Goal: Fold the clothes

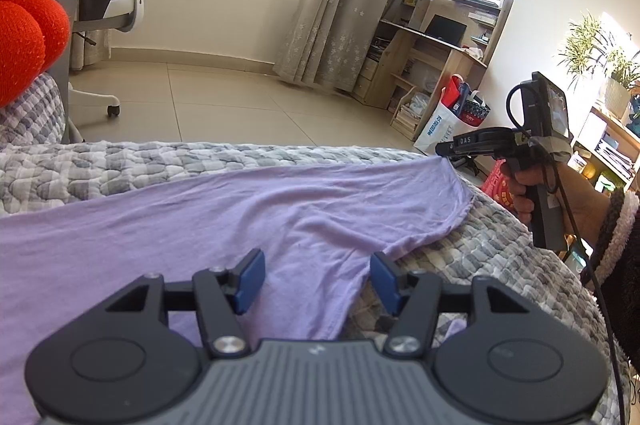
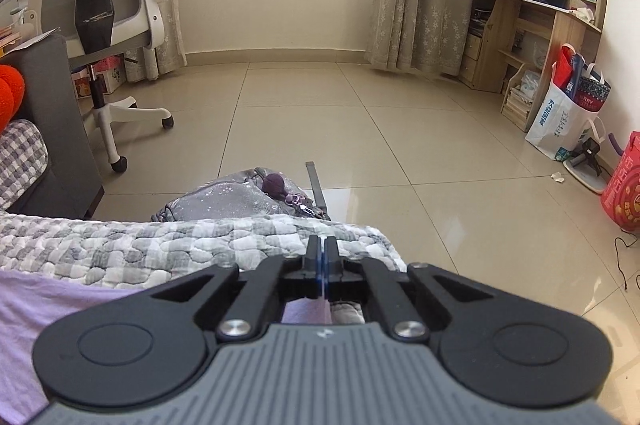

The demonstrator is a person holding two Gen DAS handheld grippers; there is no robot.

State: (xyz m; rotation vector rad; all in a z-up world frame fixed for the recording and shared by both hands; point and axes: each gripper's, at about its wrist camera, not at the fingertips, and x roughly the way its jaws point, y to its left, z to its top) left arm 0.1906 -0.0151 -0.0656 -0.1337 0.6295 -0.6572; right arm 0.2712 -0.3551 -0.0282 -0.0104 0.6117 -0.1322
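2 tools over lilac shirt (image 1: pixel 200 217): left tool (image 1: pixel 318 279) wide apart above sleeve, right tool (image 2: pixel 323 257) clamped on sleeve edge.

soft matt lilac cloth shirt (image 1: pixel 200 225) on a puffy quilted cover (image 1: pixel 120 165); glossy tiled floor (image 2: pixel 360 129) beyond.

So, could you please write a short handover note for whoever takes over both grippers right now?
Left gripper: open, poised over the near edge of the lilac garment, gripping nothing.
Right gripper: shut on a corner of the same garment, held up at the far right end.
The garment lies spread, somewhat wrinkled, on the grey checked quilt.
Done: one corner gripped. No fold visible.
Left: grip with the left, then fold.
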